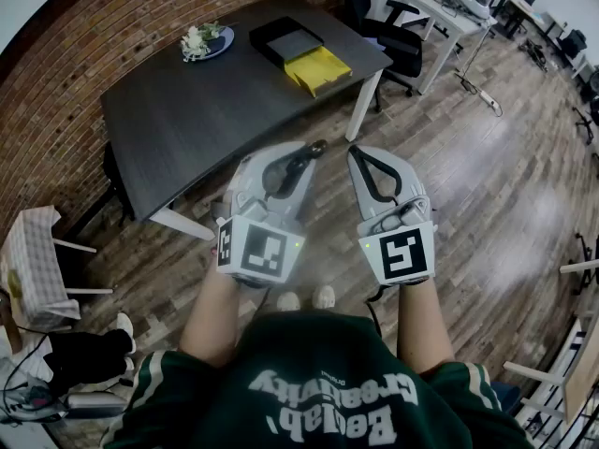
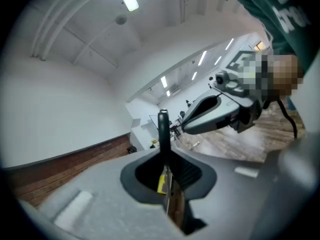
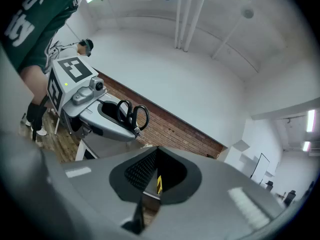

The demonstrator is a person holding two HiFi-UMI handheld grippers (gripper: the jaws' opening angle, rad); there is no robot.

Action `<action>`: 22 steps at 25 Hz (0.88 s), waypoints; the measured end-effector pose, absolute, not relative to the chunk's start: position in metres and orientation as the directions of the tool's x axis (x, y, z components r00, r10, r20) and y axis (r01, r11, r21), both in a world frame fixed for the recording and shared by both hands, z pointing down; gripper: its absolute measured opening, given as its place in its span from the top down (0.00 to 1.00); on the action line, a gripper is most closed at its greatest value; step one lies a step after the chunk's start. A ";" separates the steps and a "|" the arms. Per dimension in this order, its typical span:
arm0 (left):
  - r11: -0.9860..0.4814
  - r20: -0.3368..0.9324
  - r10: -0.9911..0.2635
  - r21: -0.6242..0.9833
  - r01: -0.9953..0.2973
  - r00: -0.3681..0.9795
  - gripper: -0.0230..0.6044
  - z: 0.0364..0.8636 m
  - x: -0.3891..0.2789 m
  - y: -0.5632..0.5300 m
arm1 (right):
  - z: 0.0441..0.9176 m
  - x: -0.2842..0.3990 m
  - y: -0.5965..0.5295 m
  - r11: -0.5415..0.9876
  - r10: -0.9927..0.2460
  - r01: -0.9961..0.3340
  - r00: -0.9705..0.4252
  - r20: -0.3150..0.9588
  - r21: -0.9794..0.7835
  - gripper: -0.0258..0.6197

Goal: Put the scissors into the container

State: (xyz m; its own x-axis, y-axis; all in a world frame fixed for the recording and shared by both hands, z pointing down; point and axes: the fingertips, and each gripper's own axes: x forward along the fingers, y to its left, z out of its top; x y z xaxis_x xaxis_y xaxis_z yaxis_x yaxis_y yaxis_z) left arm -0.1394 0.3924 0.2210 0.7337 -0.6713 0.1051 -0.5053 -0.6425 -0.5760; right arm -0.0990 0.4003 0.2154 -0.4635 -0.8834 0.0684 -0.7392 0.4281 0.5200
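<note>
My left gripper [image 1: 309,152] pinches the black-handled scissors [image 3: 132,115] between its jaws, the handle loops standing up out of them, while my right gripper [image 1: 356,154] beside it has its jaws pressed together on nothing, both well apart from the yellow container [image 1: 318,68] on the dark table [image 1: 187,110].

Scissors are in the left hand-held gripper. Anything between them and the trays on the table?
Nothing visible. The left hand-held gripper clamps the scissors over the floor, short of the table. Only bare tabletop lies between them and the yellow tray and black tray; the flower dish sits off left.
</note>
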 end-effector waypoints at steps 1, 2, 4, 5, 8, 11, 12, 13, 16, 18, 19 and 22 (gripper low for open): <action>-0.641 0.106 -0.673 -0.577 -0.506 0.732 0.90 0.221 -0.140 0.391 | 0.215 -0.100 0.400 0.430 -0.882 -0.737 -0.467 0.067 0.521 0.95; -0.639 0.107 -0.675 -0.578 -0.507 0.730 0.90 0.221 -0.140 0.391 | 0.215 -0.101 0.399 0.432 -0.880 -0.735 -0.470 0.066 0.522 0.95; -0.639 0.107 -0.676 -0.578 -0.507 0.729 0.90 0.222 -0.140 0.389 | 0.215 -0.102 0.398 0.435 -0.878 -0.732 -0.474 0.067 0.524 0.95; -0.640 0.107 -0.675 -0.578 -0.507 0.730 0.90 0.222 -0.139 0.389 | 0.216 -0.101 0.397 0.436 -0.878 -0.731 -0.474 0.070 0.525 0.95; -0.640 0.109 -0.675 -0.579 -0.505 0.730 0.90 0.222 -0.137 0.388 | 0.219 -0.100 0.395 0.441 -0.877 -0.727 -0.473 0.082 0.526 0.95; -0.637 0.111 -0.679 -0.582 -0.506 0.726 0.90 0.221 -0.135 0.387 | 0.219 -0.098 0.395 0.446 -0.874 -0.725 -0.481 0.077 0.525 0.95; -0.637 0.112 -0.680 -0.581 -0.507 0.725 0.91 0.222 -0.134 0.387 | 0.219 -0.098 0.395 0.447 -0.872 -0.725 -0.483 0.077 0.524 0.95; -0.637 0.114 -0.680 -0.581 -0.506 0.725 0.91 0.222 -0.133 0.386 | 0.219 -0.098 0.395 0.449 -0.871 -0.725 -0.485 0.077 0.522 0.95; -0.638 0.117 -0.679 -0.581 -0.505 0.724 0.90 0.224 -0.130 0.385 | 0.220 -0.096 0.393 0.449 -0.870 -0.727 -0.487 0.072 0.520 0.95; -0.638 0.118 -0.680 -0.582 -0.504 0.724 0.90 0.225 -0.128 0.385 | 0.219 -0.093 0.392 0.447 -0.871 -0.729 -0.487 0.066 0.518 0.95; -0.639 0.119 -0.679 -0.582 -0.504 0.724 0.90 0.225 -0.126 0.385 | 0.220 -0.091 0.392 0.447 -0.871 -0.732 -0.486 0.065 0.515 0.95; -0.638 0.122 -0.680 -0.583 -0.503 0.723 0.90 0.225 -0.121 0.384 | 0.221 -0.084 0.390 0.444 -0.874 -0.735 -0.482 0.066 0.512 0.95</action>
